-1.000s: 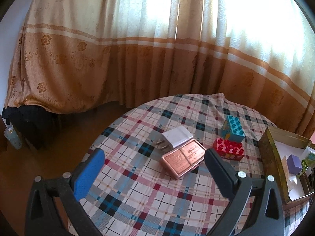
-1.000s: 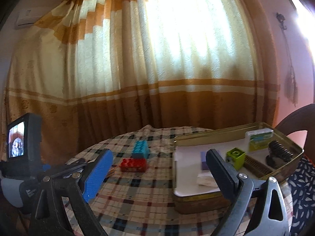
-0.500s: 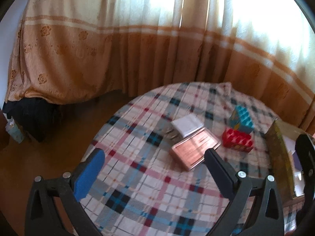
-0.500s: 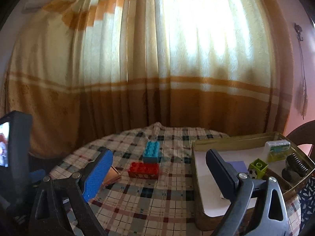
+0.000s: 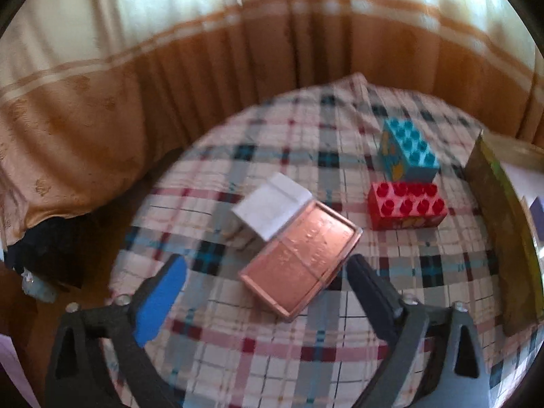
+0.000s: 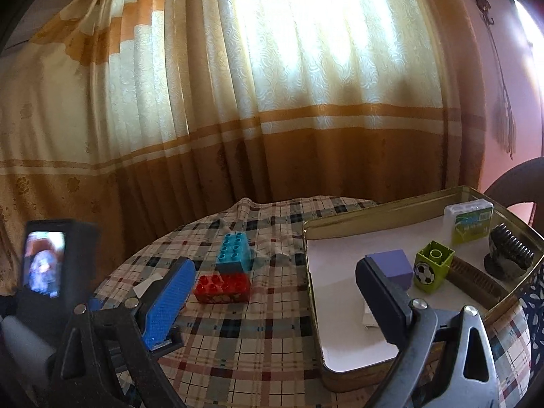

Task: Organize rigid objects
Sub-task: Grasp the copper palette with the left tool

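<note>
Where right wrist shows green brick (image 6: 432,266), left shows copper case (image 5: 301,263)

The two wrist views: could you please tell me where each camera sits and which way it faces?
Left wrist: on the left gripper, tilted down at the pink case and white charger; its jaws are closing, nothing between them.
Right wrist: on the right gripper, facing the tin and curtain; open jaws show.
Shared: red brick, blue brick, tin.

My left hand-held gripper (image 5: 267,273) tilts steeply downward, its jaws closing, nothing pressed between the pads. My right hand-held gripper (image 6: 275,282) points nearly level, jaws spread wide, holding nothing.
</note>
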